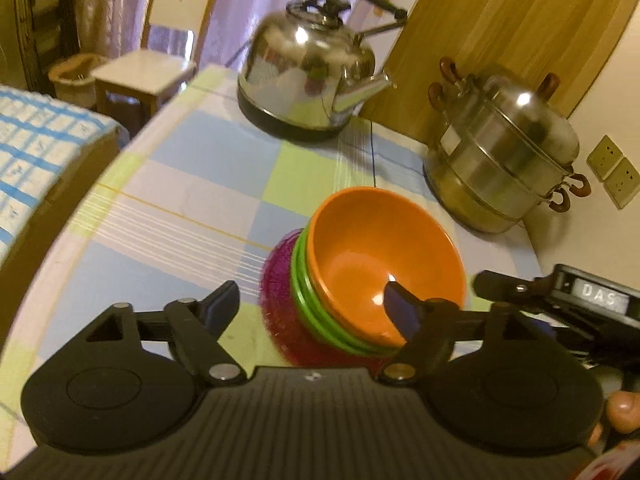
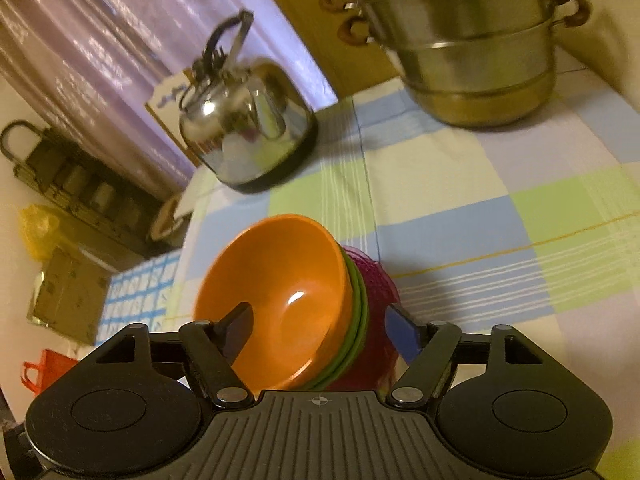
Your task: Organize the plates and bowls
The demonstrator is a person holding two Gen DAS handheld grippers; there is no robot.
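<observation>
A nested stack of bowls is tilted above the checked tablecloth: an orange bowl (image 1: 380,256) on top, a green bowl (image 1: 308,300) under it, a magenta bowl (image 1: 280,292) at the bottom. My left gripper (image 1: 312,304) spans the stack, one finger inside the orange bowl, one outside the magenta bowl. In the right wrist view my right gripper (image 2: 320,328) spans the same stack: orange bowl (image 2: 276,292), green bowl (image 2: 360,312), magenta bowl (image 2: 376,292). One finger is inside, one outside. Both hold the stack's walls.
A steel kettle (image 1: 308,72) stands at the table's far side. A stacked steel steamer pot (image 1: 504,156) stands at the far right by the wall. A white chair (image 1: 148,72) and a wooden board (image 1: 500,20) stand beyond the table (image 1: 180,184).
</observation>
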